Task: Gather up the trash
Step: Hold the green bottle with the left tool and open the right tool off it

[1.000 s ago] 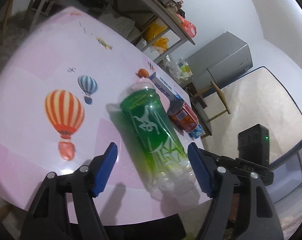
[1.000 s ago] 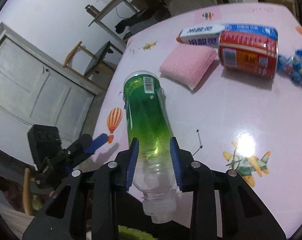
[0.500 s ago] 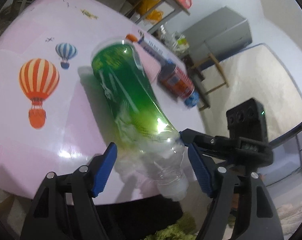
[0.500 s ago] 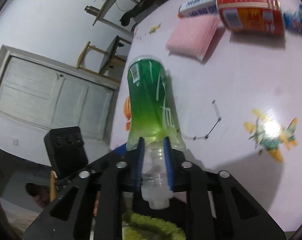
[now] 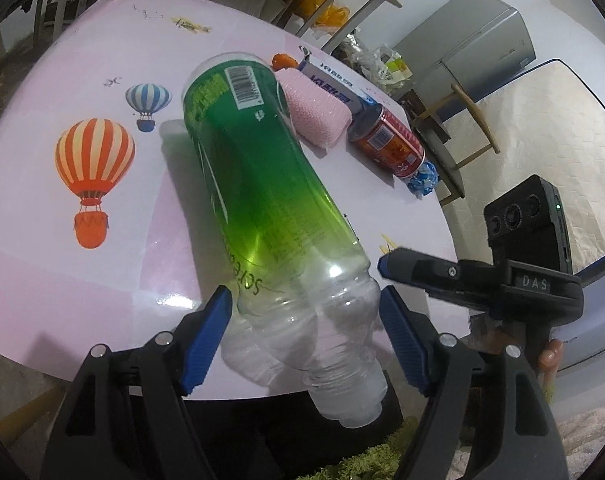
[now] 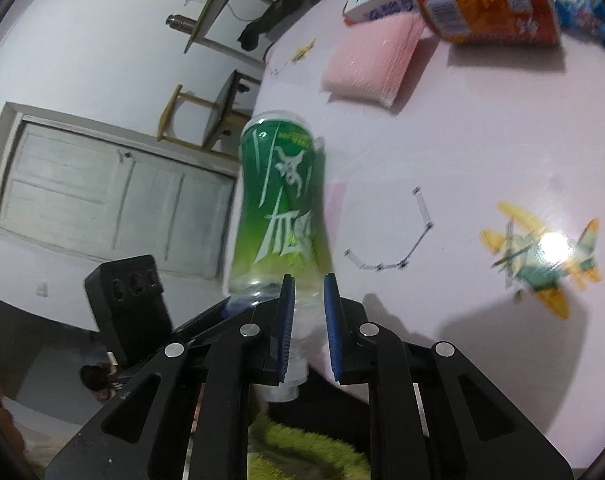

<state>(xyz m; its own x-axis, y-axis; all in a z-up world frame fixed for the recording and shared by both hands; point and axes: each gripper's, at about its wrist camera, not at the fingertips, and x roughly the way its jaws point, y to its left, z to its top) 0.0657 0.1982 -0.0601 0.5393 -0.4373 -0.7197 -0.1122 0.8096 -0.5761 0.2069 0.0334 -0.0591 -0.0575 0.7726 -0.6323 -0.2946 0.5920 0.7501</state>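
A green plastic bottle [image 5: 262, 168] with a clear neck points its cap end off the near edge of the pink table [image 5: 42, 240]. My right gripper [image 6: 307, 320] is shut on the bottle's [image 6: 278, 208] clear neck, and the base tilts up off the tabletop. My left gripper [image 5: 304, 336] stands open with its blue pads on either side of the bottle's clear shoulder, a small gap showing on each side. In the left wrist view the right gripper's black finger [image 5: 422, 268] reaches in from the right toward the neck.
A pink sponge [image 5: 318, 116], a white-and-blue box [image 5: 334, 84], a red can [image 5: 386, 144] on its side and a blue wrapper [image 5: 422, 176] lie at the table's far side. Something green and fluffy [image 5: 362, 460] sits below the near edge. A chair and a grey cabinet stand beyond.
My right gripper closed from a loose straddle onto the bottle's neck. The bottle rolled, and its base tipped up. My left gripper moved in around the shoulder.
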